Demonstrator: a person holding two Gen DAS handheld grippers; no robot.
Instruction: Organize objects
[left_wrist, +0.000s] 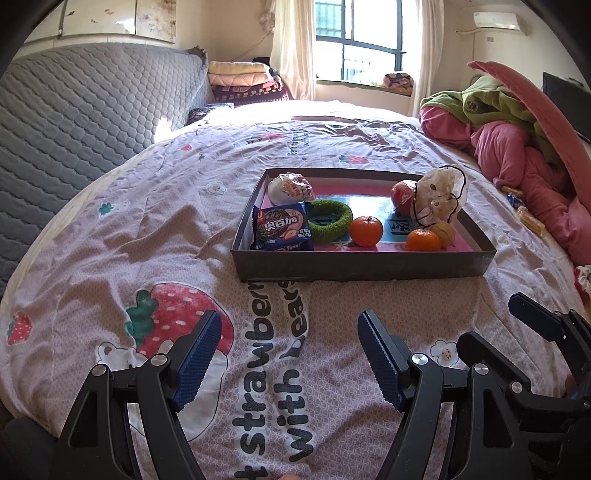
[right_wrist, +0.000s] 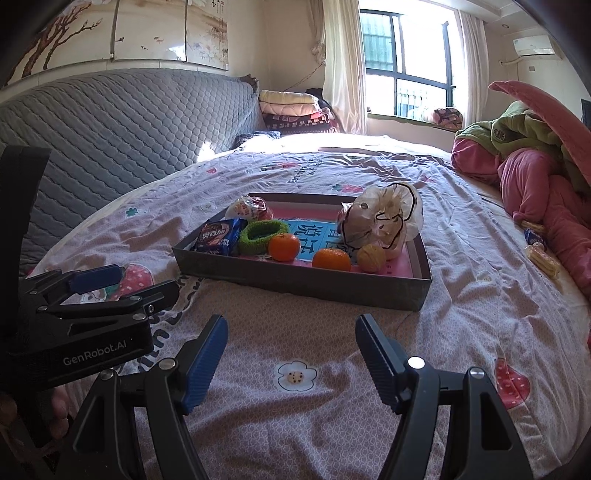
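Note:
A shallow dark box (left_wrist: 362, 265) (right_wrist: 295, 282) lies on the bed. It holds a blue cookie packet (left_wrist: 282, 229) (right_wrist: 218, 240), a green knitted ring (left_wrist: 330, 220) (right_wrist: 261, 235), two oranges (left_wrist: 365, 231) (left_wrist: 423, 240) (right_wrist: 283, 247) (right_wrist: 331, 259), a walnut (left_wrist: 445, 232) (right_wrist: 372, 258), a wrapped white snack (left_wrist: 290, 187) (right_wrist: 248, 209) and a clear plastic bag (left_wrist: 439, 195) (right_wrist: 384, 219). My left gripper (left_wrist: 290, 334) is open and empty over the sheet in front of the box. My right gripper (right_wrist: 291, 338) is open and empty beside it.
A pile of pink and green bedding (left_wrist: 524, 140) (right_wrist: 535, 158) lies at the right. Small snack packets (right_wrist: 537, 251) lie near it on the sheet. A grey quilted headboard (left_wrist: 81, 110) stands at the left, folded blankets (right_wrist: 291, 107) at the back.

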